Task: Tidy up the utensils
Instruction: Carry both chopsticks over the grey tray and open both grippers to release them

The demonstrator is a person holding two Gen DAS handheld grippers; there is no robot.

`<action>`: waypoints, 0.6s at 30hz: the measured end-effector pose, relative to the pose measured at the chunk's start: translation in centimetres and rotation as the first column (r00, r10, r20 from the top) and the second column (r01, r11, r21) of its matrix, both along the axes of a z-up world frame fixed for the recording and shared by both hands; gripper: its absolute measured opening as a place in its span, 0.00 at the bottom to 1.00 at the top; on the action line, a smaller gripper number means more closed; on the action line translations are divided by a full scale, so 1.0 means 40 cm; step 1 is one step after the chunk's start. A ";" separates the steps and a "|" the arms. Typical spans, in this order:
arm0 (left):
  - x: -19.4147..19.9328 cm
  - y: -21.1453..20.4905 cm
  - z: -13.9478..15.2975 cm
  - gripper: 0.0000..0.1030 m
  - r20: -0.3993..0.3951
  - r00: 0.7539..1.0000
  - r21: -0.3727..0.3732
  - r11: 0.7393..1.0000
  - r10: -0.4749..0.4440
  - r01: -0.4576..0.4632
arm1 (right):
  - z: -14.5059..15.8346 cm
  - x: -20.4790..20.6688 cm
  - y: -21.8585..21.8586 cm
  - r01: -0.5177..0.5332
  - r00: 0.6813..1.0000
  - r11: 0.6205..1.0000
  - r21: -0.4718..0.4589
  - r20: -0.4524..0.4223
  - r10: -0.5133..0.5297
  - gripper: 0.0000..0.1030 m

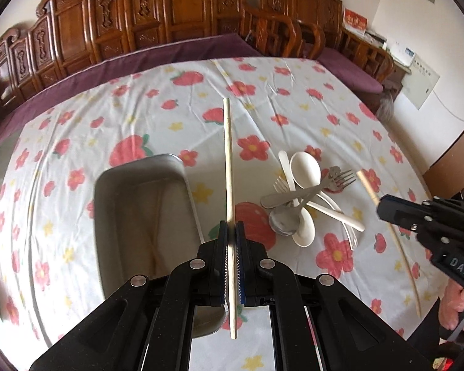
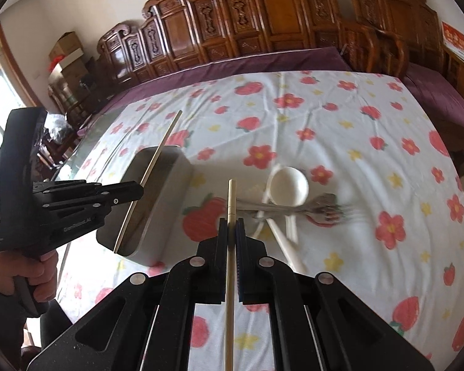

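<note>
While both tools are hanging above the table (image 1: 294,99), the left tool (image 1: 231,232) is pinching one chopstick (image 1: 228,160) and the right tool (image 2: 231,228) is pinching another chopstick (image 2: 231,198).

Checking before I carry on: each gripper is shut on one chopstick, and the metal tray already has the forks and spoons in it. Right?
Not quite. The metal tray holds no cutlery; the forks and spoons lie piled on the tablecloth beside it, as the left wrist view shows. The left gripper and right gripper are each shut on one chopstick.
</note>
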State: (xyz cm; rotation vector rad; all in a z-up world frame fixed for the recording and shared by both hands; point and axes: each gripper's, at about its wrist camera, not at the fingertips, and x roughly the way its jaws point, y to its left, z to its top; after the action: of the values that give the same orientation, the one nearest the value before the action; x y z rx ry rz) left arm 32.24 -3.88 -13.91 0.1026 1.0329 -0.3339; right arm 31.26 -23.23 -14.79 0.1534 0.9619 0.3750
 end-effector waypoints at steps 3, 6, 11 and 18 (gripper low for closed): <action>-0.004 0.034 0.008 0.04 0.009 1.000 -0.014 1.000 0.018 -0.018 | 0.010 0.006 0.041 -0.020 1.000 1.000 -0.002 0.005 0.020 0.06; -0.011 0.065 0.011 0.04 0.017 0.999 -0.020 0.999 0.034 -0.034 | 0.019 0.011 0.079 -0.036 0.999 0.999 -0.004 0.011 0.037 0.06; -0.013 0.126 0.002 0.04 0.018 0.997 -0.026 0.997 0.069 -0.068 | 0.024 0.026 0.145 -0.065 0.998 0.998 -0.013 0.018 0.065 0.06; 0.000 0.207 -0.039 0.04 -0.010 0.992 -0.033 0.992 0.122 -0.122 | 0.019 0.055 0.240 -0.102 0.995 0.995 -0.019 0.017 0.102 0.06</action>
State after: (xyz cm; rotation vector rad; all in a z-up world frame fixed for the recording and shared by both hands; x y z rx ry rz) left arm 32.24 4.40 -15.49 0.0074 1.0363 -0.2405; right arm 33.47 -13.62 -14.04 0.0841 0.9570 0.4606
